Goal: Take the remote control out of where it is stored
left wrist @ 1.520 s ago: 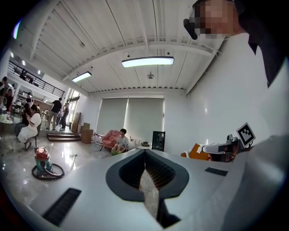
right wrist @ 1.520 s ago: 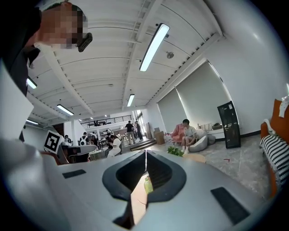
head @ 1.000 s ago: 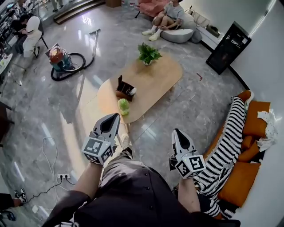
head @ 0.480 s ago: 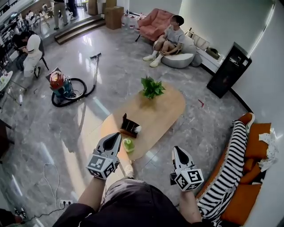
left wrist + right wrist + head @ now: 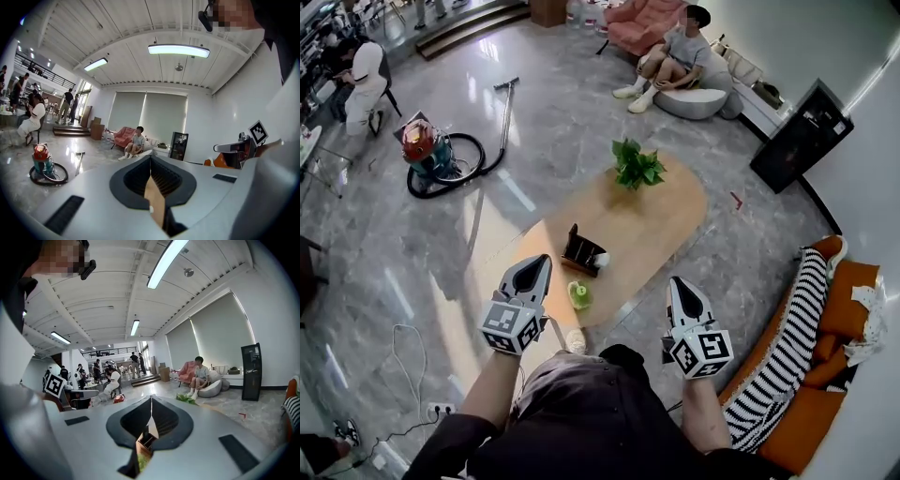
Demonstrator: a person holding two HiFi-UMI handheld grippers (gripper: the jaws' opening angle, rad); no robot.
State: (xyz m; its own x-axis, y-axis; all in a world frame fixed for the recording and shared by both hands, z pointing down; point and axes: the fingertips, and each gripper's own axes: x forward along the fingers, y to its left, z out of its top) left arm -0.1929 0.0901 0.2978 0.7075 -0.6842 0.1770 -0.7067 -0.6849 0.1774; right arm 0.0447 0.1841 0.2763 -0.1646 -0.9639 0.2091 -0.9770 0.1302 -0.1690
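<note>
Head view: left tongs (image 5: pixel 541 262), right tongs (image 5: pixel 675 282) closed, empty; dark holder (image 5: pixel 581 249) on table (image 5: pixel 652 211) beyond.

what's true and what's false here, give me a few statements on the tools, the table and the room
1. Both the left tool and the right tool are shut with nothing in them. True.
2. The plant stands on the floor. False: it stands on the far end of the table.
3. A vacuum sits on the floor to the left of the table. True.
4. The holder lies on the sofa. False: it is on the table, near its close end.
5. A striped blanket is draped on the sofa. True.
</note>
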